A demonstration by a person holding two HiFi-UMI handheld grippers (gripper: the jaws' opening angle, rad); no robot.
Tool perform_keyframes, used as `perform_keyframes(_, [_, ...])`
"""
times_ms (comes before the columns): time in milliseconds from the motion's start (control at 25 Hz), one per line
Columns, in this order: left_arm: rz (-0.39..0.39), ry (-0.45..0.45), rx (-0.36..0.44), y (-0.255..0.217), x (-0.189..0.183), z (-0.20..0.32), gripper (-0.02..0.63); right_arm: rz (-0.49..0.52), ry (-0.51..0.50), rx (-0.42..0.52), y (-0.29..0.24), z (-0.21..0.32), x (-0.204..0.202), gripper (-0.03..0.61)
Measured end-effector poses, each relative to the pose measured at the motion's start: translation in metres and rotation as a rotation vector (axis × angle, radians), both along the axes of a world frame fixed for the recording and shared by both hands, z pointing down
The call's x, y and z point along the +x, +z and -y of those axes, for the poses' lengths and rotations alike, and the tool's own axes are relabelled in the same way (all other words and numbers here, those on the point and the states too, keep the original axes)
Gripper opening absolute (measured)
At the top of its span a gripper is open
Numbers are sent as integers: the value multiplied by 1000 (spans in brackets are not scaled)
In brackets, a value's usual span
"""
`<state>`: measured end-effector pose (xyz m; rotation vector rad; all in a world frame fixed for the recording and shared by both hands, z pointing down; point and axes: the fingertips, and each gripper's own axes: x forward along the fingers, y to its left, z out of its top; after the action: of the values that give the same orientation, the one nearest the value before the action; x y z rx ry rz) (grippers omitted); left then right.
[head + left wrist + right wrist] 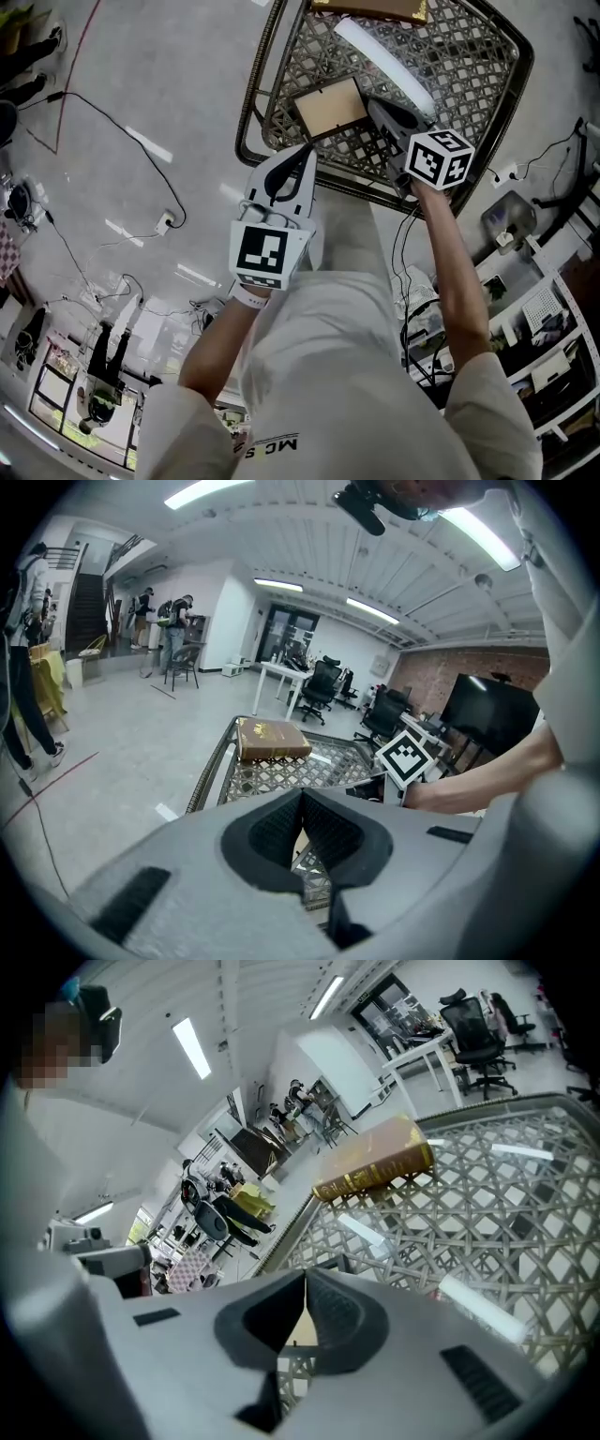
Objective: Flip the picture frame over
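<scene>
The picture frame [328, 106] lies on the lattice table [469, 66] with its tan back up inside a dark border. My left gripper [307, 150] is shut, its tips at the frame's near left corner. My right gripper [373, 103] is also shut, its tips against the frame's right edge. In the left gripper view the jaws [302, 796] meet with tan frame backing [297, 842] showing beyond them. In the right gripper view the tips [306, 1276] touch, and the frame's dark edge [323, 1264] lies just past them. Neither pair shows anything between the tips.
A brown book with gold print [370, 7] [270, 740] [375, 1171] lies at the table's far end. The table has a raised metal rim [253, 103]. Cables and a power strip [165, 223] lie on the floor at left; shelving [544, 319] stands at right.
</scene>
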<state>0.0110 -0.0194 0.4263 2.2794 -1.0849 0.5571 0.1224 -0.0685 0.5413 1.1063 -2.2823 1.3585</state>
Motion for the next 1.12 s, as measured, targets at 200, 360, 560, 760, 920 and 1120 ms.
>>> perform_keyframes(200, [-3,0,32,-16,-9,5,25,-71,1,56,-19,-7,-3,21])
perform_keyframes(360, [-2,1,61,-31,-18,10,25,-87,29,76,-38,-13,-6,21])
perform_keyframes(560, [-7,8,85,-49,-26,11,25,-146,55,118,-66,-20,-12,21])
perform_keyframes(760, [-17,16,116,-74,-29,8,25,-218,96,181,-104,-24,-11,21])
perform_keyframes(920, [-26,20,152,-93,-36,7,25,-266,103,261,-140,-26,-11,18])
perform_keyframes(1120, [-31,-9,185,-116,-51,3,25,-238,154,303,-184,-35,-11,15])
